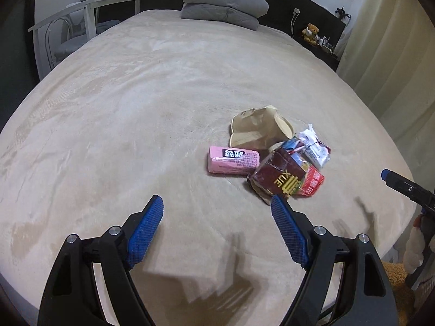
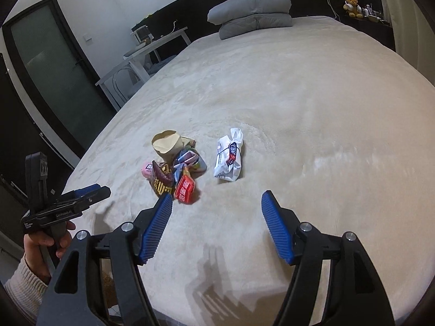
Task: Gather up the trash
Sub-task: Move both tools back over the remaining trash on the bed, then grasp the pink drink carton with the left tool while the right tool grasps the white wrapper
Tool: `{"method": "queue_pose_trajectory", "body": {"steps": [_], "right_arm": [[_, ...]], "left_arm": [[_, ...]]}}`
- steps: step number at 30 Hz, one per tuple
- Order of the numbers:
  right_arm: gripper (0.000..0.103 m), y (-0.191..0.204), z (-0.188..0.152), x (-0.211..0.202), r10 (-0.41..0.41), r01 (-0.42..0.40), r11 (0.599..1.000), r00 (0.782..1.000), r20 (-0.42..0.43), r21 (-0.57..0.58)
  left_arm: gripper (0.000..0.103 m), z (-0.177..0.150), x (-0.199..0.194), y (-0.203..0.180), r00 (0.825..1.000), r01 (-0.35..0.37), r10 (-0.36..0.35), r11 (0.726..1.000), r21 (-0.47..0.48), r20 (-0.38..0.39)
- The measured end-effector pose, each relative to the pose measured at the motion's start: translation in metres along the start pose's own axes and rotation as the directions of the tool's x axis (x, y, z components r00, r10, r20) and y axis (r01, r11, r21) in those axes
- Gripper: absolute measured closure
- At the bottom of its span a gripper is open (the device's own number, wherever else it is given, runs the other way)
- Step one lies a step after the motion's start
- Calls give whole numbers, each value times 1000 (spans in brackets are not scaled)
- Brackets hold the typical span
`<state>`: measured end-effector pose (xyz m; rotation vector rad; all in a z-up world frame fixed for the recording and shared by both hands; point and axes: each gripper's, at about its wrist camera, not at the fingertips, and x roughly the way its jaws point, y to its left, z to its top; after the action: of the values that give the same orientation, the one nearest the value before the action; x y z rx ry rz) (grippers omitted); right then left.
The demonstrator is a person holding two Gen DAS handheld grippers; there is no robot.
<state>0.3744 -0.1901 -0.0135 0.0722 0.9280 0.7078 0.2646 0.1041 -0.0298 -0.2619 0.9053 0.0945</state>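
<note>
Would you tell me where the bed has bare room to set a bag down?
Bare blanket runs from the pink packet to the grey pillows, and right of the white wrapper. It is crowded around the paper bag and maroon packet.

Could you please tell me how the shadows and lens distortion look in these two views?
Left wrist view: the bed bulges into a dome, corners go black, and the left gripper casts a soft, doubled shadow below its open jaws. Right wrist view: same bulge, doorframe bowed, the right gripper throws a sharper shadow.
</note>
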Motion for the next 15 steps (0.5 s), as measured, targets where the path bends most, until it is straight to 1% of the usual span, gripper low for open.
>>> {"method": "queue_pose_trajectory", "body": {"steps": [5,8,11,13,15], "right_arm": [[35,-12,24,46,-1,2,1000,999,-50,7],[35,-19,38,71,-8,9,1000,997,-75,17],[35,-20,46,90,-6,6,1000,996,-87,-1],[35,-23,48,104,-1,2,1000,994,-105,7],[35,-25,49,116,-4,5,1000,992,-129,8]], "left_arm": [[23,22,29,-6,999,-38,38,998,57,-12],[23,34,48,-9,995,-100,100,990,98,-2],[23,39,67,-10,996,-76,79,992,102,-30],[23,39,78,-14,997,-50,57,992,117,-55],[23,37,82,-19,997,-31,39,990,134,-62]]}}
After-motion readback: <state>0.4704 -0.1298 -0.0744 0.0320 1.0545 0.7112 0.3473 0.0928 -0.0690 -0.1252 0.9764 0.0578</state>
